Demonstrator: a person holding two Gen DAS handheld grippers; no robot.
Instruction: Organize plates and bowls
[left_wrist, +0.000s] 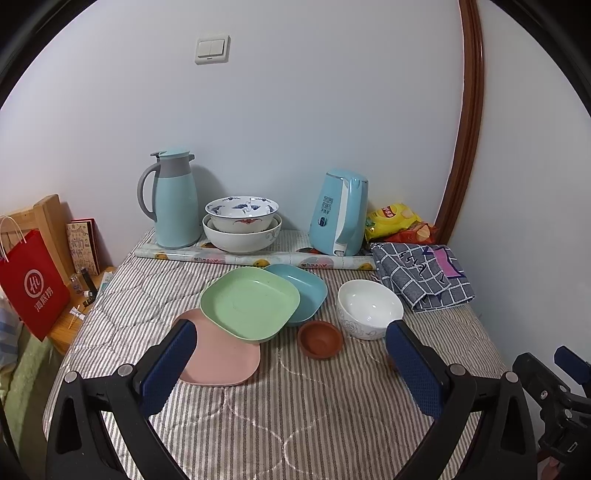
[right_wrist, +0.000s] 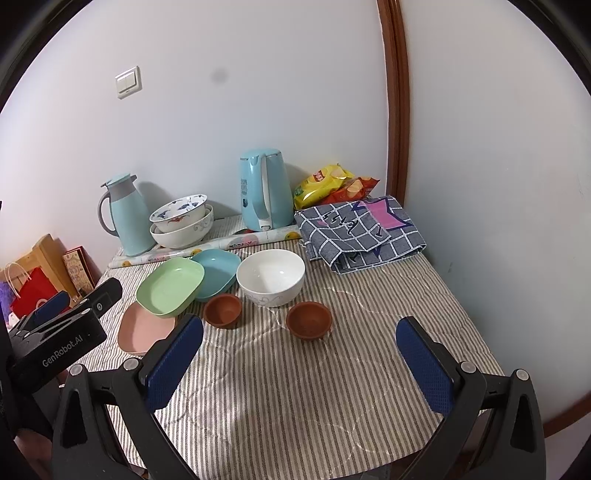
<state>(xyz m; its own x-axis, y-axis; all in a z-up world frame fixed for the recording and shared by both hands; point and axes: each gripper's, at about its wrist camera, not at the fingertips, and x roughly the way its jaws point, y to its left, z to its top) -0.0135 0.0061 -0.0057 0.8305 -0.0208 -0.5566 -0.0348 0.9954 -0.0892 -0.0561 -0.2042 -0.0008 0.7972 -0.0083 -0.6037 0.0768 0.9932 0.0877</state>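
The left gripper (left_wrist: 288, 350) and the right gripper (right_wrist: 299, 349) both hover spread wide, holding and touching nothing; sorting seems barely begun; the pink plate (left_wrist: 221, 354), green plate (left_wrist: 249, 301) and blue plate (left_wrist: 304, 290) overlap loosely, with two brown bowls (right_wrist: 222, 311) (right_wrist: 308, 319) and a white bowl (right_wrist: 270, 277) near them on the striped cloth (right_wrist: 295, 398); next, probably, a descent onto one rim.

The worktop (left_wrist: 295, 424) is viewed from its near edge by both wrist cameras, faced toward the far wall, with the dishes shared.
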